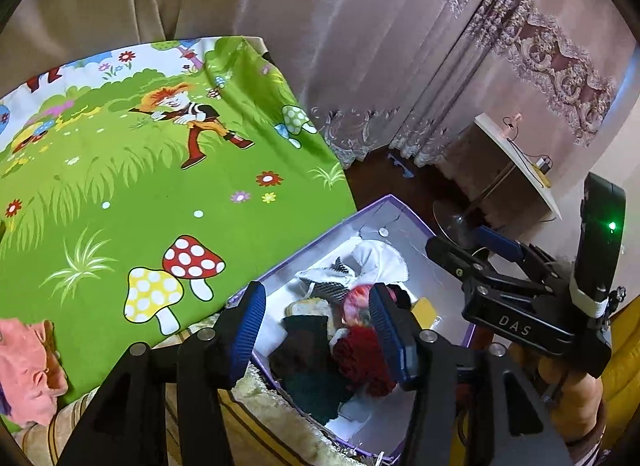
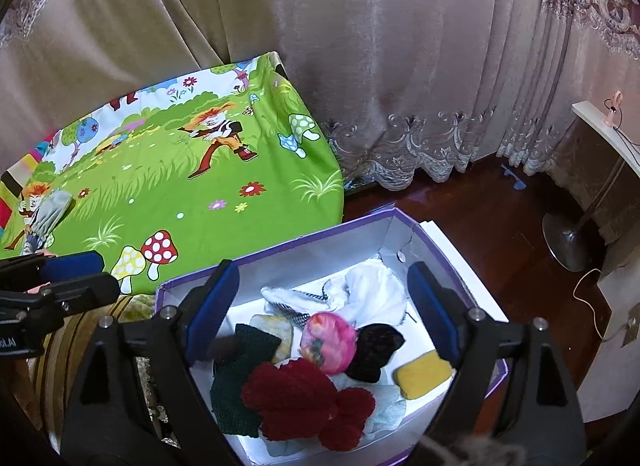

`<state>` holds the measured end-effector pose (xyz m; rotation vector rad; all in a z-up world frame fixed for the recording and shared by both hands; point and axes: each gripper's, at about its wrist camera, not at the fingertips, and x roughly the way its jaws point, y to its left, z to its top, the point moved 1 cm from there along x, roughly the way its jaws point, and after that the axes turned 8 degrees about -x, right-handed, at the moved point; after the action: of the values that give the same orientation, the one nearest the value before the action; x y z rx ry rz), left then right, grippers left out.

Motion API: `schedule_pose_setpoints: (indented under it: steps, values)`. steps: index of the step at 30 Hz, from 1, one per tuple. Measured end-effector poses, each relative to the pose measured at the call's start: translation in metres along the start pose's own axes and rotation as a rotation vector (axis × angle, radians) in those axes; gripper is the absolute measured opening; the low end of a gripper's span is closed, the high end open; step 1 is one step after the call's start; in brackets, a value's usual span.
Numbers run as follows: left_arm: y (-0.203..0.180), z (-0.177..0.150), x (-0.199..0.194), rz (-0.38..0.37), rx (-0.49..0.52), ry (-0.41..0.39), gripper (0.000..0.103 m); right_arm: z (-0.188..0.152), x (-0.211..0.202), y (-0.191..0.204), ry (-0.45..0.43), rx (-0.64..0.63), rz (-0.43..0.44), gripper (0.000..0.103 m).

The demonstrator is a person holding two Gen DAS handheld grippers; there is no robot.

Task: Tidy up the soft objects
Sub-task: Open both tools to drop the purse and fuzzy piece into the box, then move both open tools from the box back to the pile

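Observation:
A purple-rimmed white box [image 2: 280,252] [image 1: 312,248] stands on the floor beside the bed. It holds soft things: a dark red knit piece [image 2: 304,398] [image 1: 362,362], a dark green knit cloth [image 2: 236,382], a pink round pouch [image 2: 330,342], a black velvet piece [image 2: 376,346], a yellow sponge [image 2: 422,374] and white cloth [image 2: 372,286]. My right gripper [image 2: 324,306] is open and empty above the box. My left gripper [image 1: 318,330] is open and empty over the box's near edge. A pink cloth [image 1: 28,370] and a grey cloth [image 2: 50,213] lie on the bed.
The bed has a green cartoon sheet [image 1: 140,185] with mushrooms. Curtains [image 2: 360,65] hang behind. A fan base [image 2: 568,238] and a white-topped cabinet [image 1: 516,161] stand on the dark wooden floor [image 2: 460,201] at the right. A striped rug [image 1: 248,426] lies by the box.

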<state>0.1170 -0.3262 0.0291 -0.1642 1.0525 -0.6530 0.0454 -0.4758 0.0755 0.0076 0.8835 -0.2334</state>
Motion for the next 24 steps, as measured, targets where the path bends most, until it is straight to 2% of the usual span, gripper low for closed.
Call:
schedule_pose_setpoints:
  steps: [13, 21, 24]
  values:
    - [0.041, 0.02, -0.033, 0.051, -0.053, -0.087, 0.055, 0.018, -0.009, 0.031, -0.032, -0.032, 0.074, 0.088]
    - [0.095, 0.03, -0.064, 0.096, -0.125, -0.149, 0.055, 0.035, -0.007, 0.065, -0.046, -0.062, 0.142, 0.088]
    - [0.121, 0.031, -0.078, 0.119, -0.16, -0.174, 0.055, 0.041, -0.006, 0.079, -0.046, -0.072, 0.195, 0.088]
